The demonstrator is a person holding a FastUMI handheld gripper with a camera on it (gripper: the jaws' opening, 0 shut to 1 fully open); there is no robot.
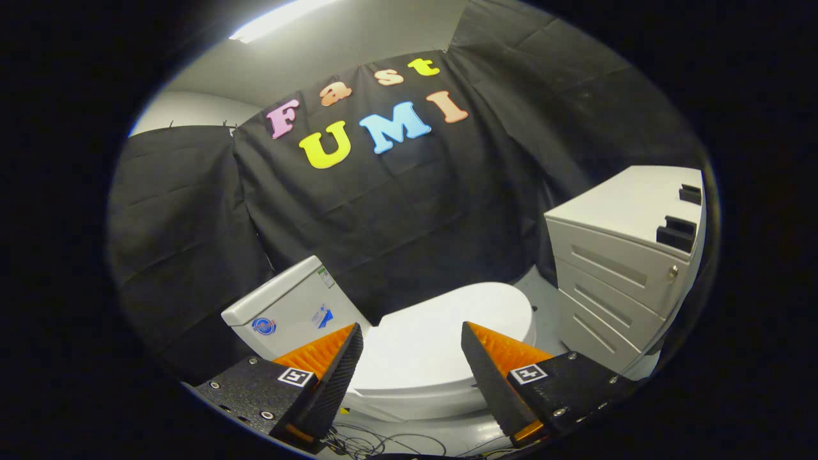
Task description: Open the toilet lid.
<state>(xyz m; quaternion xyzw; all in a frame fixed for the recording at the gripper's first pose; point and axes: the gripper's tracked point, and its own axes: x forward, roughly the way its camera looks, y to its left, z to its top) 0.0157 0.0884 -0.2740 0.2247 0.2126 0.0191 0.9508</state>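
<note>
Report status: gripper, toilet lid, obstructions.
Gripper open, empty, above toilet. Toilet lid down, shut, beyond the fingers. Drawer cabinet beside toilet, cables on floor below.

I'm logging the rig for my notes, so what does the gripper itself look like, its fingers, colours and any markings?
The gripper has two wedge-shaped fingers that taper to points. Their facing pads are black and finely textured, their outer sides ribbed orange. Each sits on a speckled black block with silver screws, topped by a small square black-and-white marker. An orange tab shows at each block's base.
</note>
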